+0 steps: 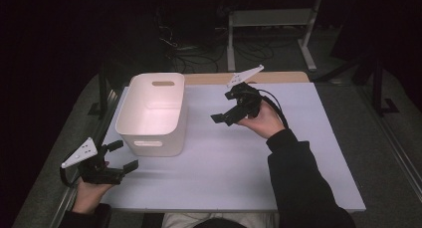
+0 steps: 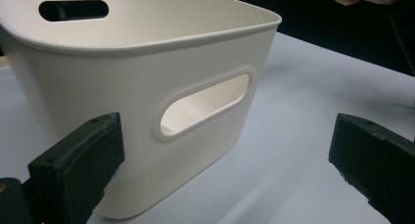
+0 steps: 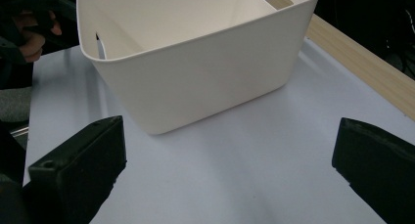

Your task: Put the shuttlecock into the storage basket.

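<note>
While both stand apart, bin (image 1: 154,113) lies between left hand-held gripper (image 1: 122,157) and right hand-held gripper (image 1: 223,117).

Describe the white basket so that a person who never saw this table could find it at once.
On the pale table, look at the left half near the far edge. The white basket stands there upright and open-topped, between the left gripper and right gripper. An oval handle slot marks each end wall.
</note>
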`<state>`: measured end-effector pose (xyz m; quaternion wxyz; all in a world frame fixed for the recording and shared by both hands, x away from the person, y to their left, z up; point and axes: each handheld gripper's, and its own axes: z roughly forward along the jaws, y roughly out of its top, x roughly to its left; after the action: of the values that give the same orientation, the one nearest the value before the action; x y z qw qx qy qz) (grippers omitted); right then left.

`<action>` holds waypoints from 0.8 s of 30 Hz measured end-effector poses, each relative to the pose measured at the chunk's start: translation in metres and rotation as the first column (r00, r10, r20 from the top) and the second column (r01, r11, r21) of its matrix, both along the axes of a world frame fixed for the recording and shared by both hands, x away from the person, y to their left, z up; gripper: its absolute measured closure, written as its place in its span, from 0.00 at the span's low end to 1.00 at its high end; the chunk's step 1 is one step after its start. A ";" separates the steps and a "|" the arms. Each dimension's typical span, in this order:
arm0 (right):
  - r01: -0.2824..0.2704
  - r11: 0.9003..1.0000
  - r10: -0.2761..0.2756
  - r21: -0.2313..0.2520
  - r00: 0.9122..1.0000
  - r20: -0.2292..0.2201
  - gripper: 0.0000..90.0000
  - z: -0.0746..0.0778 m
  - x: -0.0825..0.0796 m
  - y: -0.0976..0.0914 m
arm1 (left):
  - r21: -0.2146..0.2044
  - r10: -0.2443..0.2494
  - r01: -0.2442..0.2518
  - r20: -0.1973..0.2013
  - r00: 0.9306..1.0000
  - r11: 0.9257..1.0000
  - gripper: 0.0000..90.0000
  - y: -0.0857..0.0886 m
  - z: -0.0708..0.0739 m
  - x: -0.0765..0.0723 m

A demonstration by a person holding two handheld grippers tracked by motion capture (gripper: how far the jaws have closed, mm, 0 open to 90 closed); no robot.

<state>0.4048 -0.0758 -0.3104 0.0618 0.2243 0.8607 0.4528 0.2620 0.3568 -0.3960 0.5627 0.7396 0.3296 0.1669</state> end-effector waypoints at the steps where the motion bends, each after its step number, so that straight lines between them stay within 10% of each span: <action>1: -0.001 1.000 0.001 -0.001 1.000 0.001 0.00 -0.001 -0.001 -0.001 | 0.000 0.000 0.000 0.000 1.000 1.000 0.00 0.000 0.000 0.000; 24: 0.042 0.999 -0.042 0.022 0.999 -0.004 0.00 -0.021 -0.016 -0.036 | 0.001 0.005 -0.005 0.000 1.000 1.000 0.00 0.000 0.000 0.000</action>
<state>0.3891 -0.1116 -0.3310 0.0675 0.2439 0.8509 0.4603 0.2622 0.3571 -0.3960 0.5620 0.7388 0.3316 0.1684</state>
